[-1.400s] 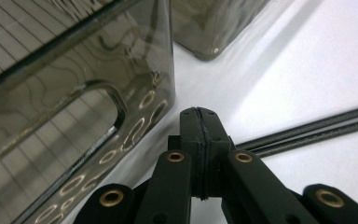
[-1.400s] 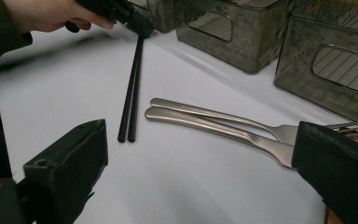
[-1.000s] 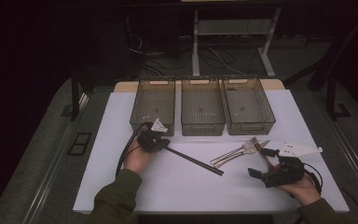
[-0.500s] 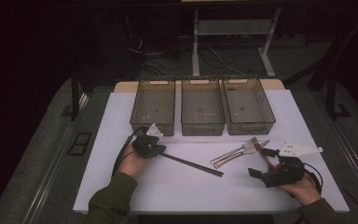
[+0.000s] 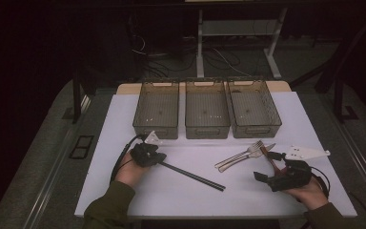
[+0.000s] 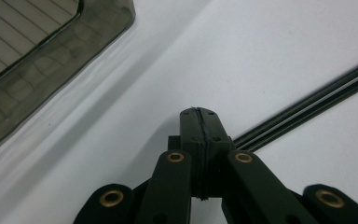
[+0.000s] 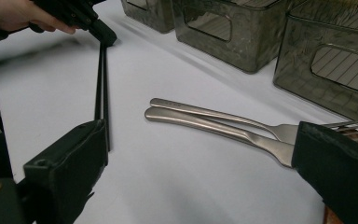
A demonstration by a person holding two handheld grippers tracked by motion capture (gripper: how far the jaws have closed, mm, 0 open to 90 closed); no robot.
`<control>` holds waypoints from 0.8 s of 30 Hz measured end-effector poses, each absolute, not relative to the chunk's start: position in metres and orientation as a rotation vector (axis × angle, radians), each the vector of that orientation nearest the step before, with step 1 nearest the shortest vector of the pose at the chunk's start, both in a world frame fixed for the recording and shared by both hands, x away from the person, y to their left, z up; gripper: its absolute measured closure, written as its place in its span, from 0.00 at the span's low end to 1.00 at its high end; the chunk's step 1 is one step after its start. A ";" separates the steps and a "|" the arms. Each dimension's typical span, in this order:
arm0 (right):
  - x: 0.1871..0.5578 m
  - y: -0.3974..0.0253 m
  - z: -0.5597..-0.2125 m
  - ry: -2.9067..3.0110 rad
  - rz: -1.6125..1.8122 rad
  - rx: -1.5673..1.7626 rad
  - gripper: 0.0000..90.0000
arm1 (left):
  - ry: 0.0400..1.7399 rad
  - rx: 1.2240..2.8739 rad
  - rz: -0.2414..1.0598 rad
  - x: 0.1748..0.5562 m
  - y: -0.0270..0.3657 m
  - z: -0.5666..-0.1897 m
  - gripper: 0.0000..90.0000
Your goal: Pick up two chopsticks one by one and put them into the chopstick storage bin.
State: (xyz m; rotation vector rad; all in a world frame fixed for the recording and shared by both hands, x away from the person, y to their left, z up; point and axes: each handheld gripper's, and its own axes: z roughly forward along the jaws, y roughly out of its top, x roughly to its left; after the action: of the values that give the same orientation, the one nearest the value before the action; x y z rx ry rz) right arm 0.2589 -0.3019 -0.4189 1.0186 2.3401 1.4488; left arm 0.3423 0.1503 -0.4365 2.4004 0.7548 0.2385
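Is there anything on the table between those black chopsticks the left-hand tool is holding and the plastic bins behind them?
Nothing visible. The left gripper is shut on the near end of the chopsticks, and only bare white table lies between them and the three bins. The forks lie off to the side, near the right gripper.

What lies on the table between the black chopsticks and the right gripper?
In the high view, two metal forks lie side by side between the chopsticks and the open right gripper; the right gripper view shows them too.
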 end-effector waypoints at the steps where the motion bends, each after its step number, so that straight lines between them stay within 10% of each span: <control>1: 0.259 -0.302 -0.419 2.340 1.449 1.019 0.03 | 0.755 2.404 0.238 0.342 0.151 -0.436 0.99; 8: 0.259 -0.302 -0.419 2.342 1.449 1.018 0.03 | 0.745 2.403 0.252 0.340 0.152 -0.436 0.98; 24: 0.259 -0.301 -0.419 2.349 1.447 1.018 0.03 | 0.358 2.281 0.003 0.316 0.086 -0.424 0.56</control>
State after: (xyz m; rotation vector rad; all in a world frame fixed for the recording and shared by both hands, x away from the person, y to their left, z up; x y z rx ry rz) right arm 0.2588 -0.3006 -0.4193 1.0185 2.3487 1.4473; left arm 0.3156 0.0862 -0.4239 2.2807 0.3581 0.0027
